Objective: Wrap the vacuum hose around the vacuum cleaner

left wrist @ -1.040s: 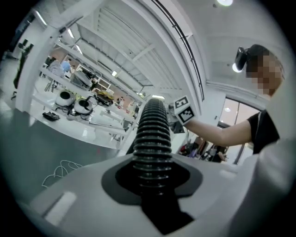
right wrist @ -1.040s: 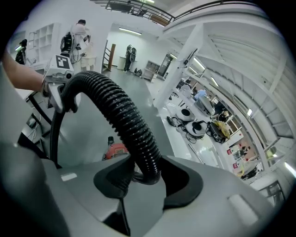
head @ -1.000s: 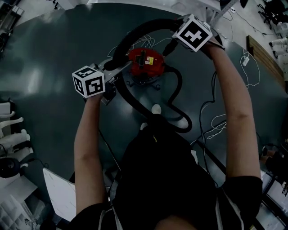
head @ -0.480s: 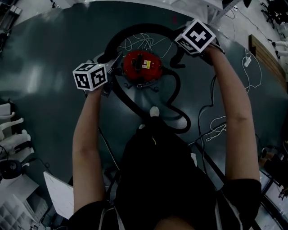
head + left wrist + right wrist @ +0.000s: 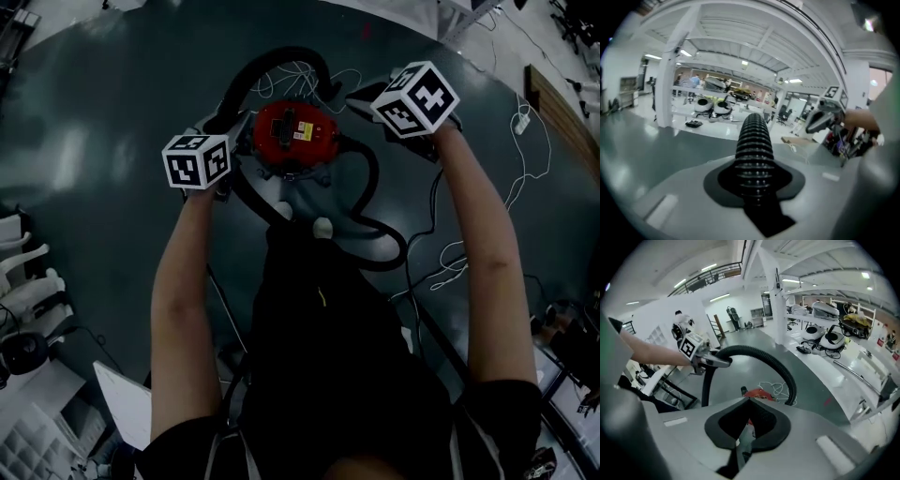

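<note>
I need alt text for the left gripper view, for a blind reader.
The left gripper clamps a black ribbed vacuum hose that rises straight away from the camera. At right, the right gripper hangs above the grey floor.

I work in a large open laboratory hall. The left gripper view shows equipment-laden white workbenches at centre left under ceiling strip lights. The right gripper view shows a railed mezzanine at upper left, and the head view shows loose cables on the glossy dark floor at right.
</note>
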The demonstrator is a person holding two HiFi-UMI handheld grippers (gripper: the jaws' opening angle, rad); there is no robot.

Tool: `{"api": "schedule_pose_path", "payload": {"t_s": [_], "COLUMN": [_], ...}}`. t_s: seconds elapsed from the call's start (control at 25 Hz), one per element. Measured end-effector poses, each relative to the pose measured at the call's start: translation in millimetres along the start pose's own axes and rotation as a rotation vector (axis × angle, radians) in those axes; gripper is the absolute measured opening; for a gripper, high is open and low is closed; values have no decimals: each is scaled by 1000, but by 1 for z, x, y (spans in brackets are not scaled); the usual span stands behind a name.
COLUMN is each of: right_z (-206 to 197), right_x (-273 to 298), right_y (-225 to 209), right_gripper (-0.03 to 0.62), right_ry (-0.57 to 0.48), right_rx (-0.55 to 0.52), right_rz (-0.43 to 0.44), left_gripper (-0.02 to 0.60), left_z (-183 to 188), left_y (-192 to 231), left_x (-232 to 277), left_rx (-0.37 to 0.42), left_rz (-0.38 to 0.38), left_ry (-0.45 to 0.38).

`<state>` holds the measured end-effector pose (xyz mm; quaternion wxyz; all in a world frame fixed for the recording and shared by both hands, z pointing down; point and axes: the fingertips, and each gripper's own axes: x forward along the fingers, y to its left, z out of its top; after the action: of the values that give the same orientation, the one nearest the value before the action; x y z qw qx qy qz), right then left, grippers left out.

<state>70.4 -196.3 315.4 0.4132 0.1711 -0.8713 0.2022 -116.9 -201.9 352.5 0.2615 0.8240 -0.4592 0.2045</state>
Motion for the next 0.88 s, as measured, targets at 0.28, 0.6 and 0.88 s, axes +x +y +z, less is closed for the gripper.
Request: {"api": "schedule_pose_path", "payload": {"t_s": [0.28,0.6,0.88], "right_z": [-28,12,40], "right_x": [45,67,79], "right_y": [-27,-42,-59], "right_gripper": [2,205,317], "right_ry": [-15,-59,-112], "right_rx": [80,58,42], "right_rz": [-125,-187,-250], "left_gripper": [118,118,118], "left_z": [22,41,63], "left_y": [-7,-6,-25], "left_x": [-3,-35,-70], "left_rx": [77,201,264], "left_rz": [-62,-134,-303], "left_ry": [-44,-64,-142]}}
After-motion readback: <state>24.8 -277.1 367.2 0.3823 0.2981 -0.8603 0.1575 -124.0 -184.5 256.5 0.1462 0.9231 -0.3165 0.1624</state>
